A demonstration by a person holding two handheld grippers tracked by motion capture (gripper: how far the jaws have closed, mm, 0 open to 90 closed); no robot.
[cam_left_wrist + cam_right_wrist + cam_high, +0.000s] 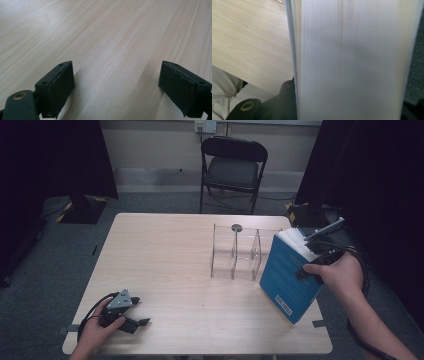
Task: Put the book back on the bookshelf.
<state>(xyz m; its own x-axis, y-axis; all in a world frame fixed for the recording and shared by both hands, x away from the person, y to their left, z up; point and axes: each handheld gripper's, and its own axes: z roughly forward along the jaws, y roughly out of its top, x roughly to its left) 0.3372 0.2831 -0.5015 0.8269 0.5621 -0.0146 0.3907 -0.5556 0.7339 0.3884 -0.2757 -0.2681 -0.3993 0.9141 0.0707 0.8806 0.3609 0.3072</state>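
Observation:
A thick blue book (287, 275) stands tilted over the table's right edge, its white page block (352, 60) facing the right gripper view. My right gripper (308, 266) is shut on it, with one black jaw across the blue cover and the other hidden behind the book. A barcode shows at the cover's lower corner. At the front left, my left gripper (141, 310) lies low on the light wooden table (165, 250). In the left gripper view that gripper (117, 87) is open, its pads (60, 87) wide apart with bare wood between them.
A clear acrylic divider rack (236, 252) with upright partitions stands on the table just left of the book. A black folding chair (232, 165) stands beyond the far edge. Dark curtains hang at both sides. Grey carpet surrounds the table.

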